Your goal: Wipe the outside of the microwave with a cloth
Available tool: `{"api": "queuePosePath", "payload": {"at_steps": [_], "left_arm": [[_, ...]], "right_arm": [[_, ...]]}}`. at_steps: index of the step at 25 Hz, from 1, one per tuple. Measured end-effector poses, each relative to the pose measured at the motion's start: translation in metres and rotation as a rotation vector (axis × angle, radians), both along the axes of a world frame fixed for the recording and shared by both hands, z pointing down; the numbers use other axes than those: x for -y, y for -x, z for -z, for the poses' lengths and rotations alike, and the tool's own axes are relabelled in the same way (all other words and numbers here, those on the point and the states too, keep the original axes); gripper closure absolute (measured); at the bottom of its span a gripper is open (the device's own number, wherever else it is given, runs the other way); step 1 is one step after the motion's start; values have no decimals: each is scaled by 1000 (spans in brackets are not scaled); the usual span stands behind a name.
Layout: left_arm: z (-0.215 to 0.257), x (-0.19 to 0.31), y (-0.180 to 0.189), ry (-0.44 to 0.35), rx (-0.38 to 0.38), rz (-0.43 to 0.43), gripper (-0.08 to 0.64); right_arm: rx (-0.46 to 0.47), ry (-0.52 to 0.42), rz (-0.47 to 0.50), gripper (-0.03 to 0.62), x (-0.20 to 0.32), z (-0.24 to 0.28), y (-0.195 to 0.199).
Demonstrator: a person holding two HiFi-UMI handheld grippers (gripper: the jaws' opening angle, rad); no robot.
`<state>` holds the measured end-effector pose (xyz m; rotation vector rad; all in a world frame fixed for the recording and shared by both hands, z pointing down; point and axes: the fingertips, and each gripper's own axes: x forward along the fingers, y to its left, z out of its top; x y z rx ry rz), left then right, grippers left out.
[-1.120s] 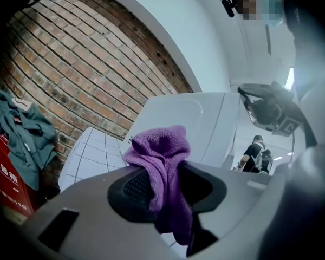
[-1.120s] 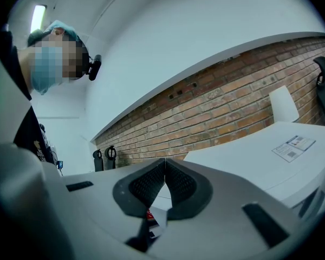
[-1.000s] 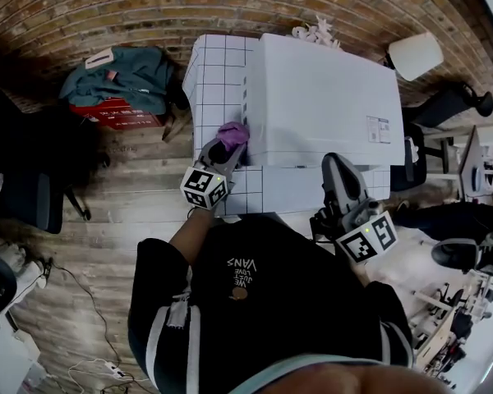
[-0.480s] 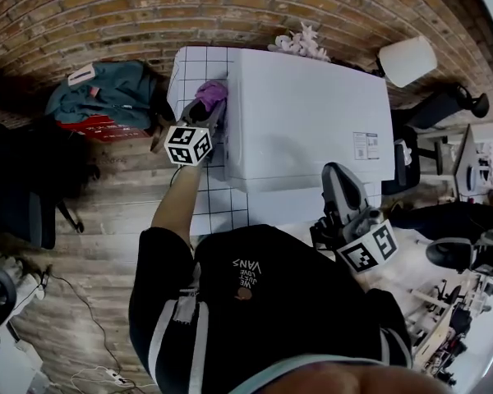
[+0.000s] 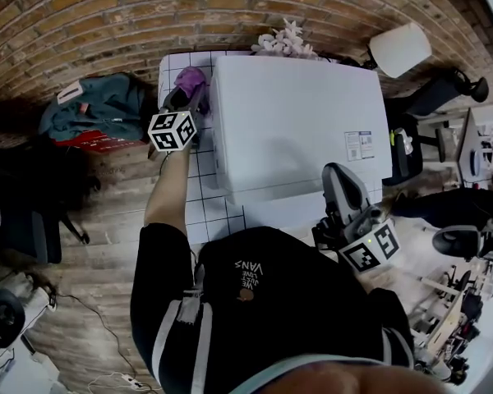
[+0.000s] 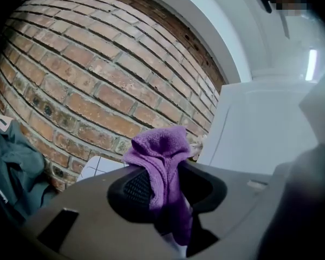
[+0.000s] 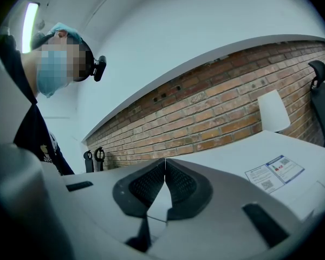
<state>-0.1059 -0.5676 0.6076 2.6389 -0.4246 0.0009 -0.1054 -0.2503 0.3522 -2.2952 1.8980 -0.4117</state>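
The white microwave (image 5: 300,125) sits on a white gridded table (image 5: 171,62) against a brick wall. My left gripper (image 5: 191,84) is at the microwave's far left side, shut on a purple cloth (image 5: 189,77) that touches that side panel. In the left gripper view the purple cloth (image 6: 163,169) bunches up between the jaws, with the microwave's white side (image 6: 260,129) to the right. My right gripper (image 5: 335,179) rests at the microwave's near right edge, jaws shut with nothing in them. In the right gripper view the right gripper (image 7: 164,163) points over the microwave top (image 7: 271,150).
A teal bag (image 5: 90,105) on a red box lies on the wood floor to the left. A white lamp (image 5: 398,48) and a black office chair (image 5: 444,93) stand at the right. A pale decoration (image 5: 283,39) sits behind the microwave.
My left gripper has carried the purple cloth along the microwave's left side from near the front toward the back wall. The right gripper has stayed in place.
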Motion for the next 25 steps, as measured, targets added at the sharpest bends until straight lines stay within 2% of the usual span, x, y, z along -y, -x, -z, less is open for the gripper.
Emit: {"api": "queuePosePath", "payload": {"at_steps": [5, 11, 19, 23, 25], "left_arm": [[12, -10, 13, -23, -3, -19, 428], [61, -40, 51, -128, -64, -67, 428], [133, -99, 116, -255, -133, -178, 428], [157, -135, 140, -287, -135, -230, 428], [167, -155, 150, -278, -141, -246, 428]], "right_arm": [[7, -27, -4, 592, -3, 3, 4], [29, -85, -31, 592, -14, 3, 23], [31, -142, -115, 592, -51, 5, 51], [32, -153, -162, 592, -76, 5, 59], [28, -156, -179, 592, -89, 6, 61]]}}
